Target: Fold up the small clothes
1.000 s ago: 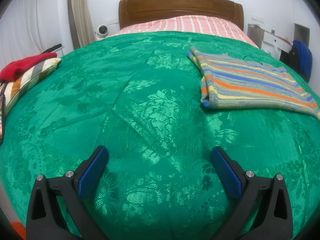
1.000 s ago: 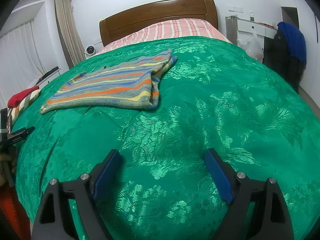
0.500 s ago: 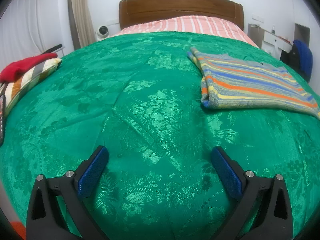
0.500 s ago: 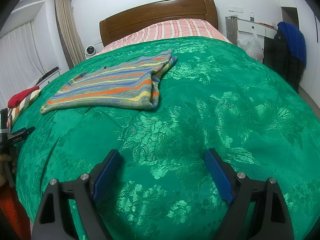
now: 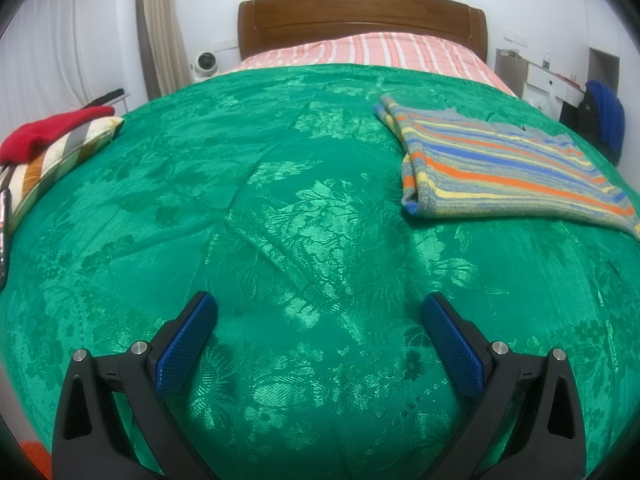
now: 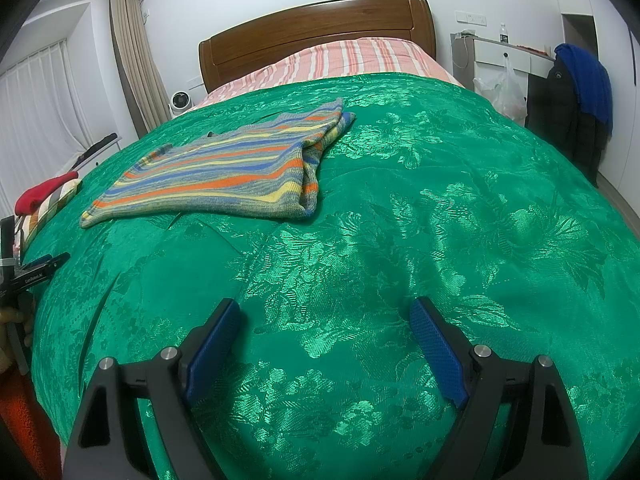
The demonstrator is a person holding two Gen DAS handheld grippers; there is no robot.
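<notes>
A striped knit garment (image 5: 496, 164) in grey, blue, orange and yellow lies folded flat on the green bedspread (image 5: 280, 216). In the left wrist view it is at the right, well beyond my left gripper (image 5: 320, 312), which is open and empty above the near part of the bed. In the right wrist view the garment (image 6: 224, 168) lies at the far left, and my right gripper (image 6: 326, 320) is open and empty, low over the bedspread (image 6: 440, 208). Both grippers are well apart from the garment.
A striped pillow with a red cloth (image 5: 52, 132) sits at the bed's left edge. The wooden headboard (image 5: 360, 12) and pink striped sheet are at the far end. A chair with a blue and dark jacket (image 6: 580, 92) stands to the right of the bed.
</notes>
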